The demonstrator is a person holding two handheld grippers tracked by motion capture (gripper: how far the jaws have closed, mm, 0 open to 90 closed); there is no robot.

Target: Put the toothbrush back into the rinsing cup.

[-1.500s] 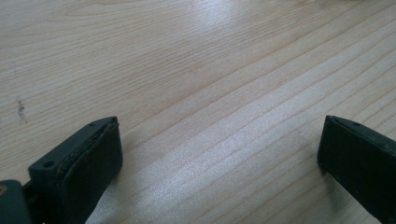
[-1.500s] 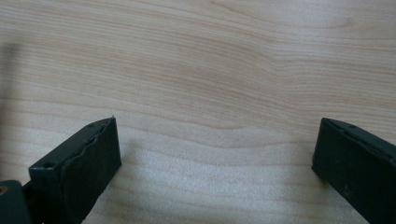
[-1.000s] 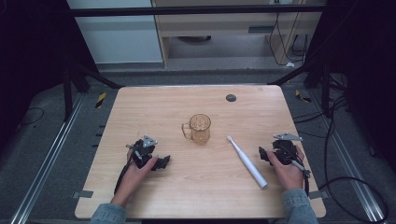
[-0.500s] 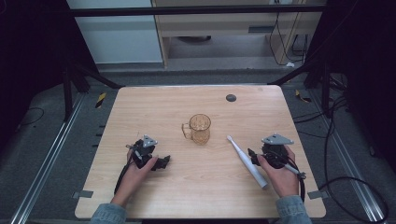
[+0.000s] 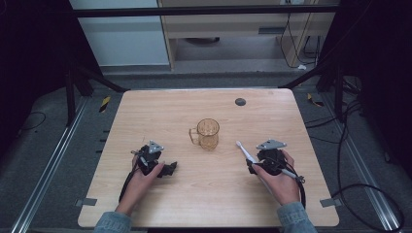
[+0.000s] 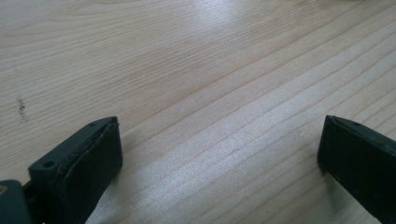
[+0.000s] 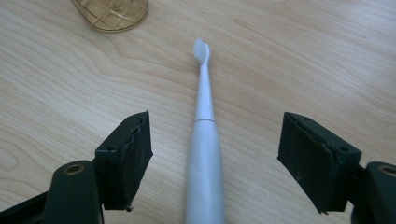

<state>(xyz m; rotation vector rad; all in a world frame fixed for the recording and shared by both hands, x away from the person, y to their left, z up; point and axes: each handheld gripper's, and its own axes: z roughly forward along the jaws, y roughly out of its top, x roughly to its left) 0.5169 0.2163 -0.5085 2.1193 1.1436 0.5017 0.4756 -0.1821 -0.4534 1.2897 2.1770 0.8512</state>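
1. Step in hand: the approach to a pick-up. The right gripper [image 7: 212, 158] straddles the toothbrush [image 7: 204, 140], its jaws having just been narrowing and then parting a little, with the handle between them but not touched.
2. Right gripper, state: released; both pads stand clear of the handle on either side.
3. Toothbrush, place: flat on the table [image 5: 170, 111], bristle end pointing toward the cup [image 5: 209, 133], which stands near and apart from it. In the high view the handle runs under the right gripper [image 5: 252, 165].
4. Left gripper [image 6: 219, 154], state: released, jaws wide over bare wood, nothing between them; it rests at the table's left [image 5: 167, 169].
5. Next move, as judged: settle lower, centre the handle, close on it squarely, since a round handle may roll aside.
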